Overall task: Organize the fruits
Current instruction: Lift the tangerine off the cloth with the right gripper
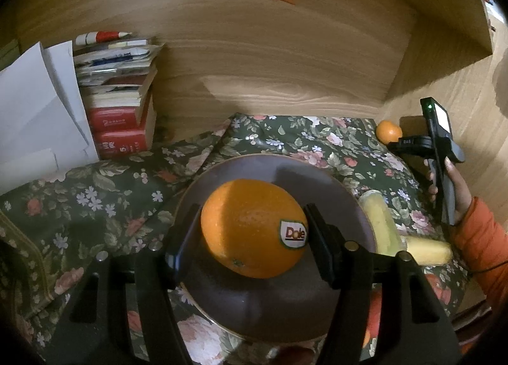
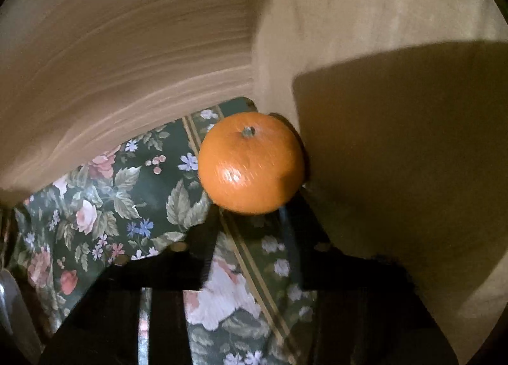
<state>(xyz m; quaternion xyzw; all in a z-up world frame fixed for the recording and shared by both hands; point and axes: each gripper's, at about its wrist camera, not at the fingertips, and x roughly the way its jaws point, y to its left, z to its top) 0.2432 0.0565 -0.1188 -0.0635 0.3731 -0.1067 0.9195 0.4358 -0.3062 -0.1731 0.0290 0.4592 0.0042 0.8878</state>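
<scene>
Left gripper [image 1: 254,235] clamped on a large orange [image 1: 254,228], pebbled skin, oval sticker, held just above a smooth round brown plate [image 1: 333,187]. Plate sits on a floral cloth [image 1: 95,193], dark green. Two yellow corn cobs [image 1: 384,225] lie beside the plate. Right gripper [image 2: 250,222]: black fingers apart, glossy small mandarin [image 2: 250,163] just ahead of their tips, unpinched, in the wood-grain corner [image 2: 254,47].
</scene>
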